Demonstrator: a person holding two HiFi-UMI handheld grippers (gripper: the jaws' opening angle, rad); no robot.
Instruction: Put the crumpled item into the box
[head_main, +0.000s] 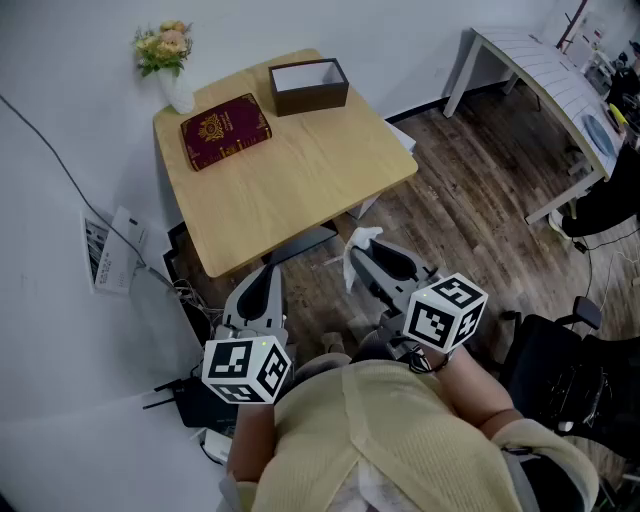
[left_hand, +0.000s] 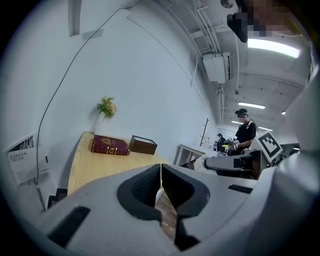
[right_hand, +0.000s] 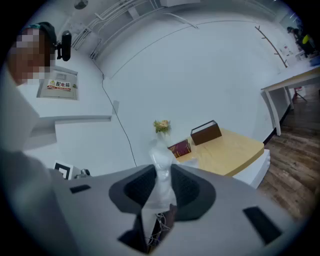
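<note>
A white crumpled item sticks up from my right gripper, whose jaws are shut on it below the near edge of the wooden table. In the right gripper view the crumpled item stands pinched between the pads of the right gripper. The dark brown open box sits at the table's far corner, well away from both grippers; it also shows as the box and the box. My left gripper hangs to the left, shut and holding nothing, its tips touching in the left gripper view.
A dark red book lies left of the box, and a vase of flowers stands at the far left corner. A white table is at the upper right, a black chair at the right. A person stands far off.
</note>
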